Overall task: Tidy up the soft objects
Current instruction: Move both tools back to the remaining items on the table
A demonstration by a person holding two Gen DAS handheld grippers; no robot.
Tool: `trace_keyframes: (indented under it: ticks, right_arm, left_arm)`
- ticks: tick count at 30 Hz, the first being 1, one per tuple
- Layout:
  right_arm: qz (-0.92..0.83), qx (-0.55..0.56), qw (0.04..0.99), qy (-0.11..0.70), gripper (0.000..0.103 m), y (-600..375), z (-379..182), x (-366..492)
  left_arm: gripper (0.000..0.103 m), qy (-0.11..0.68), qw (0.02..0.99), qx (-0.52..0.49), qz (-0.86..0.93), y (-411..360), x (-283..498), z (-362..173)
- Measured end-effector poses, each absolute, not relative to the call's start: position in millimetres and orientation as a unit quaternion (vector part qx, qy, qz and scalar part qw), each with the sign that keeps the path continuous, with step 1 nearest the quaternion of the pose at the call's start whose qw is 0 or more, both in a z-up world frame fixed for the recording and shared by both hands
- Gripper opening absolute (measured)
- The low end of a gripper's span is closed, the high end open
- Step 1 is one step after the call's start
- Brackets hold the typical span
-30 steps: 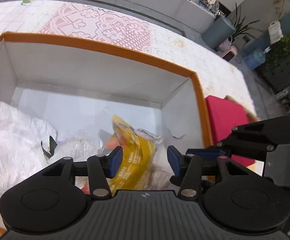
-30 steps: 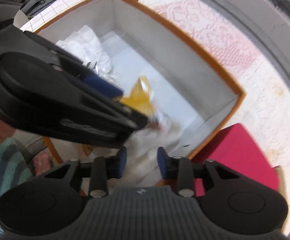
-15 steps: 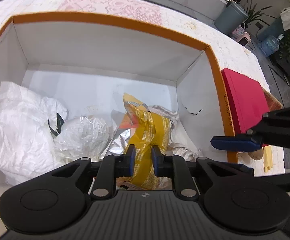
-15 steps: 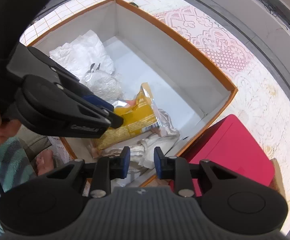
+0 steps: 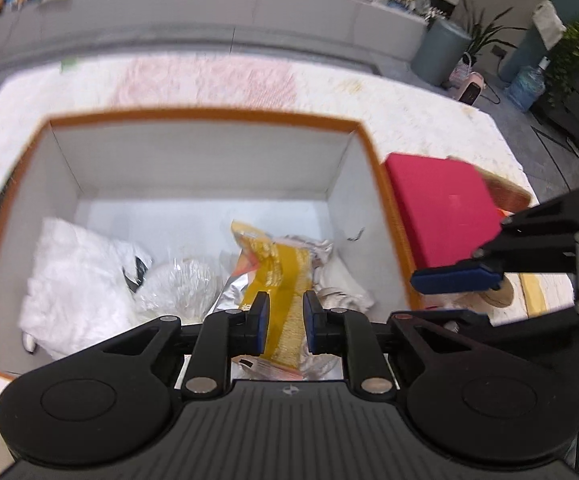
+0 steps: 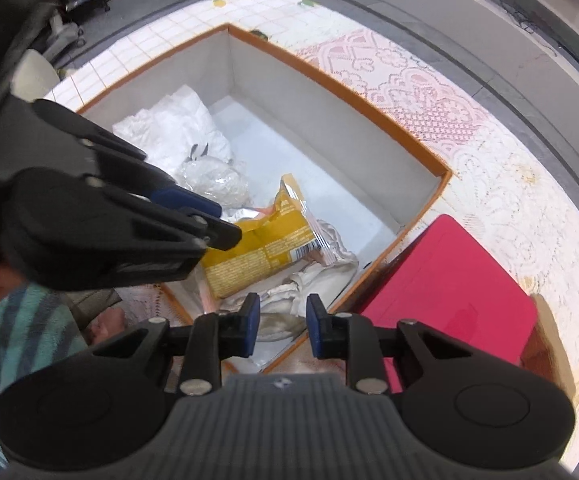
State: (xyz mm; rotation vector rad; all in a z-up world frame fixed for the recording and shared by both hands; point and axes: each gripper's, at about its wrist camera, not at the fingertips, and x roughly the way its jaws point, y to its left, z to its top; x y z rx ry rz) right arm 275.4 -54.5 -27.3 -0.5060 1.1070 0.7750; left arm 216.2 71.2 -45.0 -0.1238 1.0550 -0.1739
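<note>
An orange-rimmed white box [image 5: 209, 114] [image 6: 329, 80] holds the soft things. Along its near side lie a white plastic bag [image 5: 77, 280], a crumpled clear bag [image 5: 181, 284], a yellow snack bag [image 5: 277, 264] [image 6: 265, 248] and a white cloth [image 6: 313, 280]. My left gripper [image 5: 285, 304] [image 6: 217, 220] hangs above the snack bag. Its pads stand a narrow gap apart, the bag showing below them and not pinched. My right gripper [image 6: 282, 312] [image 5: 441, 296] hovers over the box's near right corner, jaws narrow with nothing between them.
A flat red box [image 5: 441, 208] [image 6: 449, 280] lies just right of the orange box, partly over a brown woven thing [image 5: 505, 192]. A pink lace cloth [image 6: 401, 80] covers the tiled table beyond. A person's striped sleeve [image 6: 17, 340] shows at lower left.
Both grippers have risen and drawn back from the box. The left jaws went from wide apart to a narrow gap; the right narrowed a little. The yellow bag stays in the box.
</note>
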Motion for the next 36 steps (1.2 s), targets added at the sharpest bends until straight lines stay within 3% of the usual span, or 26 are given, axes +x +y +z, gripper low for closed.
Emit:
trace_keyframes:
  ticks: [10,16,30,36]
  right_arm:
    - [0.332,-0.194,0.787,0.482,0.024,-108,1,240]
    - [0.306,-0.150,0.805,0.486,0.036,-174,8,227]
    - [0.180,-0.053,0.815,0.548,0.047,-340,-42,220]
    - [0.157,-0.043,0.811,0.562,0.057,-370,-66,230]
  left_arm:
    - [0.019,0.450,0.885,-0.029,-0.112,25,165,-2]
    - [0.019,0.415,0.895,-0.012,-0.163,-23,146,6]
    - [0.019,0.422,0.864,0.043,-0.272,-139,164,-44]
    - [0.032,0.423,0.856,0.092,-0.283,-173,183,-59]
